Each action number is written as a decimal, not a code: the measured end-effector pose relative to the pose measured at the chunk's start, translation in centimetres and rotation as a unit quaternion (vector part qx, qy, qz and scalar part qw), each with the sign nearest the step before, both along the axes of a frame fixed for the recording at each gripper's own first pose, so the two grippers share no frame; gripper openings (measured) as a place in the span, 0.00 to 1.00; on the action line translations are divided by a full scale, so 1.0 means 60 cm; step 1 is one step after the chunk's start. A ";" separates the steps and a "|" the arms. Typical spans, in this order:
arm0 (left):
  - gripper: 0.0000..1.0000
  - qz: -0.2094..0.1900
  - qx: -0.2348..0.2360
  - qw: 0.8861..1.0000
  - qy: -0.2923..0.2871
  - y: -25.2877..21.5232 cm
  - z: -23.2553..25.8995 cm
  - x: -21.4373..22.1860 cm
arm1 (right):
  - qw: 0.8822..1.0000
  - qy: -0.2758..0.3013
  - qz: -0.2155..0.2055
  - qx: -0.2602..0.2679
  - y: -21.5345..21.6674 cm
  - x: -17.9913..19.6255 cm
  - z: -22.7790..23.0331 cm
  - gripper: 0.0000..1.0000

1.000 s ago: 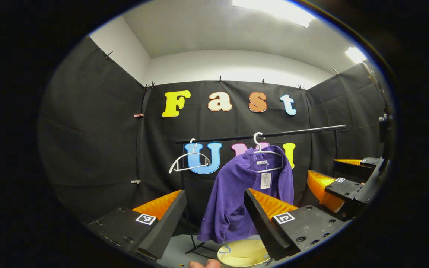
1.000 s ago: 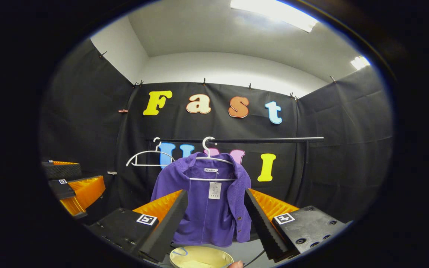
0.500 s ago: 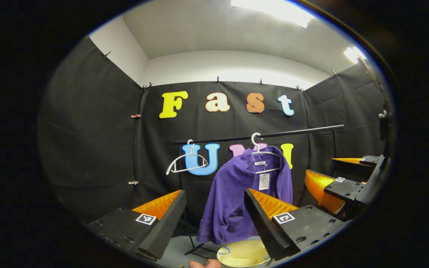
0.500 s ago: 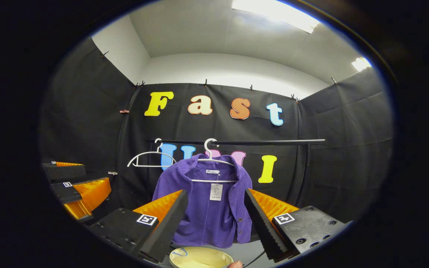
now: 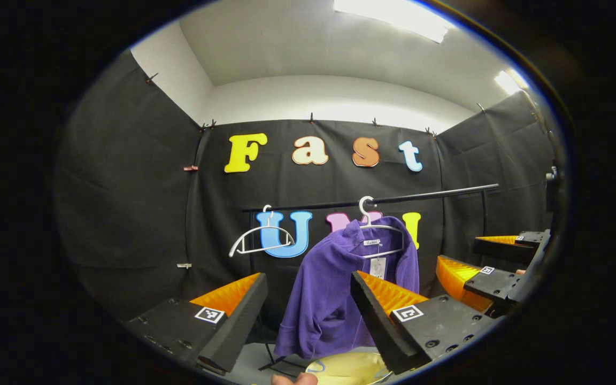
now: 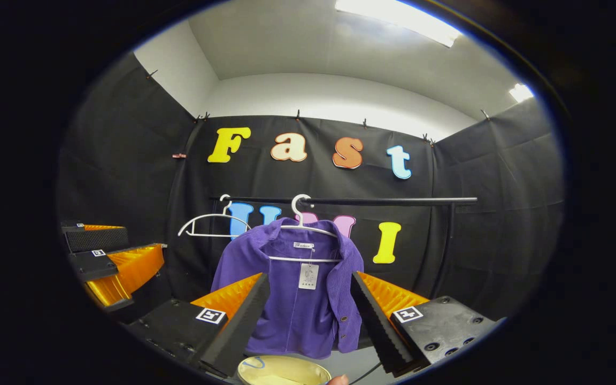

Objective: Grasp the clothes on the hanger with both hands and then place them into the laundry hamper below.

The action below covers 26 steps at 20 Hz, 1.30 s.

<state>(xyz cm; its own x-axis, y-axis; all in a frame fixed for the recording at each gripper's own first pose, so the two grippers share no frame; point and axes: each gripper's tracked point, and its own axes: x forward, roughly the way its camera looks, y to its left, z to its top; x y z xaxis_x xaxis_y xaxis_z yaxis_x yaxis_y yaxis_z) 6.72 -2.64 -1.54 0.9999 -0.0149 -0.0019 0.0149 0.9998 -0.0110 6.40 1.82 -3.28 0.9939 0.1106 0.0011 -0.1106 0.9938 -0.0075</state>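
From the right gripper view, the left claw (image 6: 118, 256) hangs at nine o'clock, its fingers spread and empty. An empty white hanger (image 6: 206, 224) shares the rail (image 6: 383, 201) with the purple jacket (image 6: 292, 289), hung at centre; its neck label and paper tag are too small to read. The right claw (image 6: 308, 321) gapes wide, holding nothing, level before the jacket. The yellow hamper (image 6: 281, 370) sits at six o'clock below.

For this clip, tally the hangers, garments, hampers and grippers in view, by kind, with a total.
Hangers: 2, an empty hanger and the hanger carrying the jacket
Garments: 1, the purple jacket
Hampers: 1, the yellow hamper
Grippers: 2, left gripper, right gripper
Total: 6
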 end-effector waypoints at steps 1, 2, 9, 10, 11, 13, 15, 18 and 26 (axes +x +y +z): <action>0.98 -0.001 -0.001 1.000 0.002 -0.010 -0.004 0.019 | 1.000 0.005 -0.002 0.003 -0.007 0.023 -0.011 0.97; 0.98 -0.001 -0.002 1.000 0.002 -0.019 -0.007 0.038 | 1.000 0.005 -0.005 0.003 -0.019 0.050 -0.019 0.97; 0.98 0.019 0.025 1.000 -0.002 -0.086 -0.046 0.169 | 0.999 -0.009 -0.032 0.014 -0.083 0.245 -0.066 0.98; 0.98 0.026 0.028 0.999 -0.001 -0.091 -0.053 0.184 | 0.999 -0.011 -0.029 0.015 -0.084 0.271 -0.073 0.97; 0.98 0.032 0.030 0.999 0.000 -0.097 -0.058 0.197 | 0.999 -0.012 -0.026 0.018 -0.082 0.295 -0.081 0.97; 0.98 0.043 0.035 0.998 0.004 -0.109 -0.069 0.221 | 0.999 -0.009 -0.024 0.025 -0.077 0.342 -0.101 0.97; 0.98 0.056 0.046 0.997 0.009 -0.116 -0.080 0.240 | 0.999 -0.006 -0.024 0.033 -0.071 0.383 -0.122 0.96; 0.98 0.070 0.046 0.996 0.010 -0.128 -0.091 0.263 | 0.999 0.001 -0.047 0.027 -0.074 0.437 -0.155 0.98; 0.98 0.075 0.046 0.996 0.003 -0.157 -0.106 0.348 | 0.999 -0.003 -0.035 0.010 -0.095 0.458 -0.161 0.08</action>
